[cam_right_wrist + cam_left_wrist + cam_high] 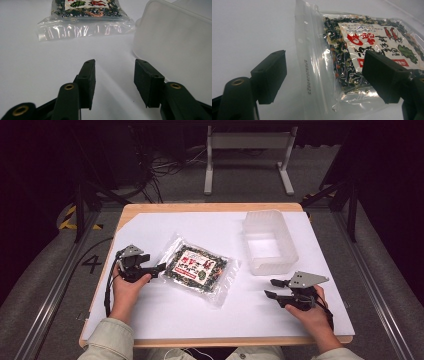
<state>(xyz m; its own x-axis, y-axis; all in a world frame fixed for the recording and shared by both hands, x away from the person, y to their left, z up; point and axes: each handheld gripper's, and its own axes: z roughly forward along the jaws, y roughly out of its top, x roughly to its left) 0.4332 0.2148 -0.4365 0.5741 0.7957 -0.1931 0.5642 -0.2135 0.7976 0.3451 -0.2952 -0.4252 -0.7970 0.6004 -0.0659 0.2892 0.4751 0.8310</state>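
A clear bag [200,269] of dried food with a red-lettered label is lying flat near the middle of the white table [165,315]. The left gripper [159,268] is reaching in at the bag's left sealed edge [312,62], its jaws standing apart on either side of that edge, not pressing it. The right gripper [272,288] is resting released on the near right, holding nothing, just near of an empty frosted plastic box [270,241] standing far right.
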